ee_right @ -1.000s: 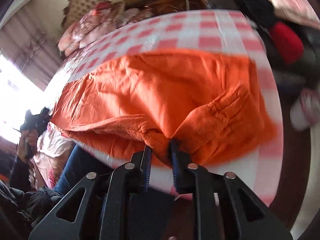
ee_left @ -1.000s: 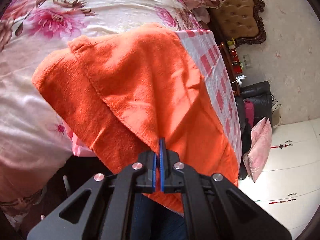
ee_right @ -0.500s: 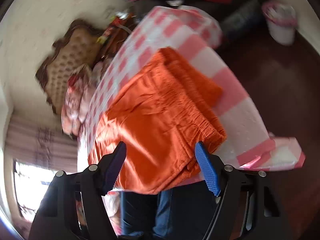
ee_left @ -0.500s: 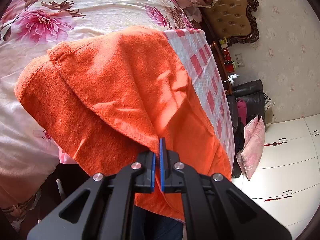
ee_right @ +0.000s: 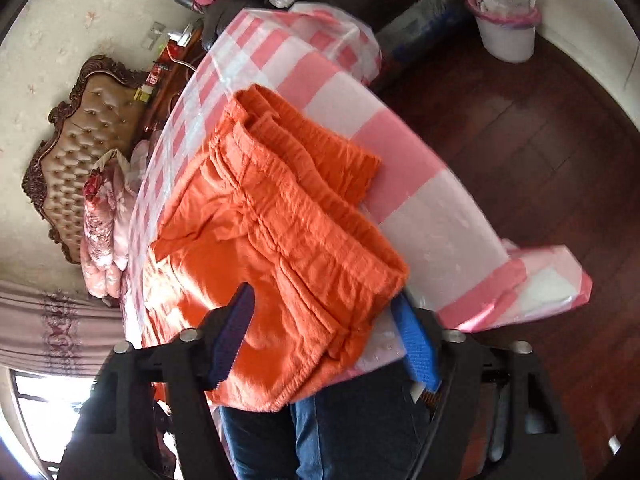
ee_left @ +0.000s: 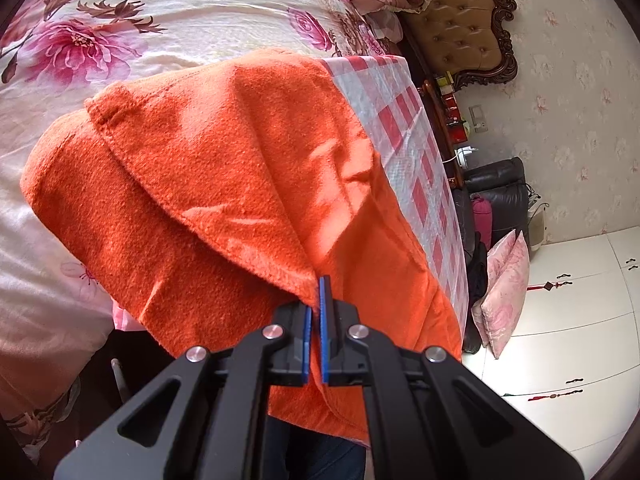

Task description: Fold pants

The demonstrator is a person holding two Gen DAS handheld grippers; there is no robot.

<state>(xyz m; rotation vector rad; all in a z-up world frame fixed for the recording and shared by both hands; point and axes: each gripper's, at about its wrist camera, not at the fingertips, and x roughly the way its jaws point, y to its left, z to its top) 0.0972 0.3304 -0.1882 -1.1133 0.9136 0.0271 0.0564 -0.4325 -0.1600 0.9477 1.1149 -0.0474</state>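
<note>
Checkered table (ee_right: 420, 200): left hand-held gripper (ee_left: 316, 300) is staying clamped on orange pants (ee_right: 280, 220); right hand-held gripper (ee_right: 320, 328), having released its bunched fabric, is closing around the folded waistband.

The left gripper (ee_left: 316, 312) is built of matte black angular arms with triangular cut-outs, four round silver screws (ee_left: 272, 331) set in a row across its linkage, and thin bright-blue pads (ee_left: 325, 320) lining the inner faces of its fingers. The right gripper (ee_right: 324, 320) has the same black frame and silver screw heads, with ribbed blue pads (ee_right: 416, 344) that look darker on the shaded finger. Below the right gripper's frame, the person's legs show in dark blue jeans (ee_right: 312, 436).
</note>
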